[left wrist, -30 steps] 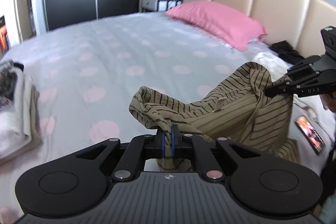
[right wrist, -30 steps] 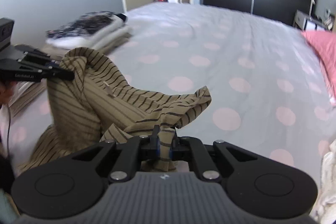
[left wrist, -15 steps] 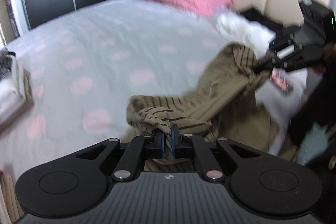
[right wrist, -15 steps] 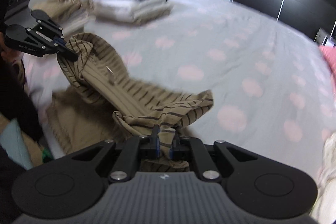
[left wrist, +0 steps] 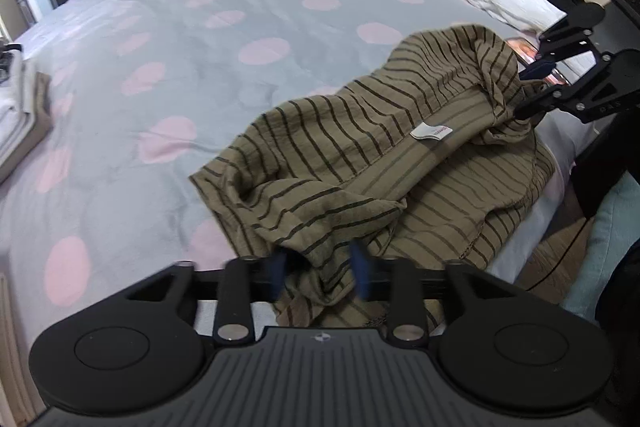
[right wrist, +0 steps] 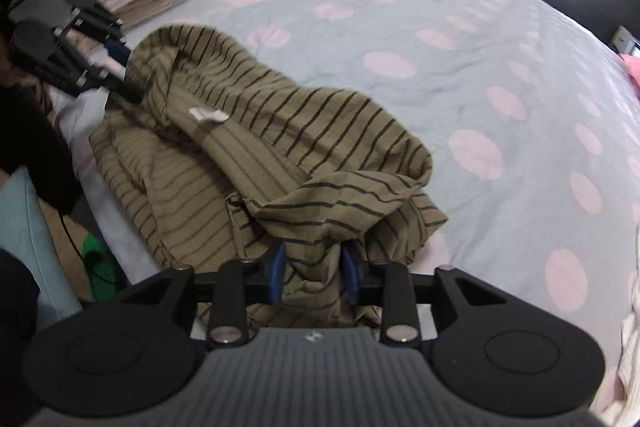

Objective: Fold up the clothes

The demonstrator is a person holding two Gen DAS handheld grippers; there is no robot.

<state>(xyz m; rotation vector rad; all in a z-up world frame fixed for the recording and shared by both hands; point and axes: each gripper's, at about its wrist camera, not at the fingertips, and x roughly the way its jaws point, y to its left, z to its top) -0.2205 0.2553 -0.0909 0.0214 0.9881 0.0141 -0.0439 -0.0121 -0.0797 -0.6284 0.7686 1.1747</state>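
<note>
Left hand-held gripper (left wrist: 319,269) spread, striped shirt (left wrist: 360,163) cloth between pads; right hand-held gripper (right wrist: 313,271) likewise spread, shirt on bed (left wrist: 180,39)

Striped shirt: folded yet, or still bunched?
Bunched, not folded. The striped shirt lies in a rumpled heap at the bed edge, label exposed, fabric between the open left gripper fingers.

Matte black left gripper (left wrist: 320,273) and right gripper (right wrist: 311,275), each with a ribbed grey plate in the middle bearing a small round emblem, and a round black disc on either side. Flat black link arms with silver screw heads at the joints, ending in blue-padded fingers (right wrist: 277,269). Small pale lettering on the side of the right one, too small to read.
</note>
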